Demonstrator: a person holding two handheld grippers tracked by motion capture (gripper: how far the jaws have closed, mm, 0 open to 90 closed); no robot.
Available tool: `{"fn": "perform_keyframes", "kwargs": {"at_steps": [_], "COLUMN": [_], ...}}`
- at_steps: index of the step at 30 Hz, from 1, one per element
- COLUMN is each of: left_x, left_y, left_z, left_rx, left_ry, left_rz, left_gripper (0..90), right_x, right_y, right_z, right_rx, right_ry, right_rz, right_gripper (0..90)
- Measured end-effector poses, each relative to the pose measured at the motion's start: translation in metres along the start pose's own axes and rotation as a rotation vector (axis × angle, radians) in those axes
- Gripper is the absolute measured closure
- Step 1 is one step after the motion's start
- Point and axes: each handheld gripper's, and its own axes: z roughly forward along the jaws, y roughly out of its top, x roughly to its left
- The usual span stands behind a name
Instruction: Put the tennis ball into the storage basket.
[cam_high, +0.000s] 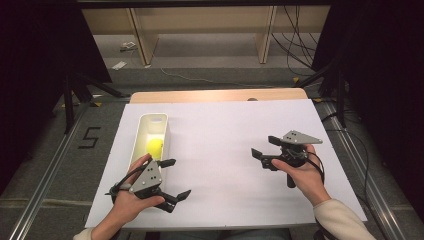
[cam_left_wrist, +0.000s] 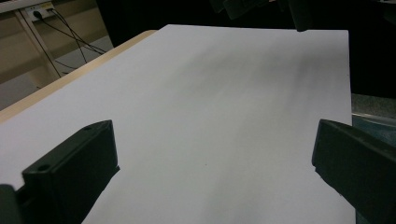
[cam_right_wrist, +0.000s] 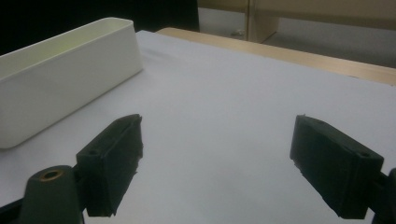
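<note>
Lemon (cam_high: 154, 147) inside bin (cam_high: 142, 131) from high view (right tool view: wall); both tools wide.

A black "5" marks the floor (cam_high: 90, 136)

Bright overhead light on the white counter (cam_high: 225, 150); dark surroundings at 9 and 3 o'clock; close fingers (cam_right_wrist: 112, 163) blur softly.

Yellow ball (cam_high: 154, 147) in a cream-white bin (cam_high: 142, 131), white sheet (cam_high: 225, 150), black-jawed tools with grey plates.
</note>
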Motion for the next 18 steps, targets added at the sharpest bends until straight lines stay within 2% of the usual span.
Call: {"fn": "perform_keyframes", "kwargs": {"at_steps": [18], "left_x": [0.001], "left_y": [0.000], "left_z": [0.000], "left_rx": [-0.006], "left_ry": [-0.002], "left_rz": [-0.003], "left_gripper": [0.0], "right_x": [-0.010], "right_y": [-0.016], "right_z": [-0.028], "right_rx": [-0.001], "right_ry": [-0.042], "right_rz": [0.022], "right_gripper": [17.6]}}
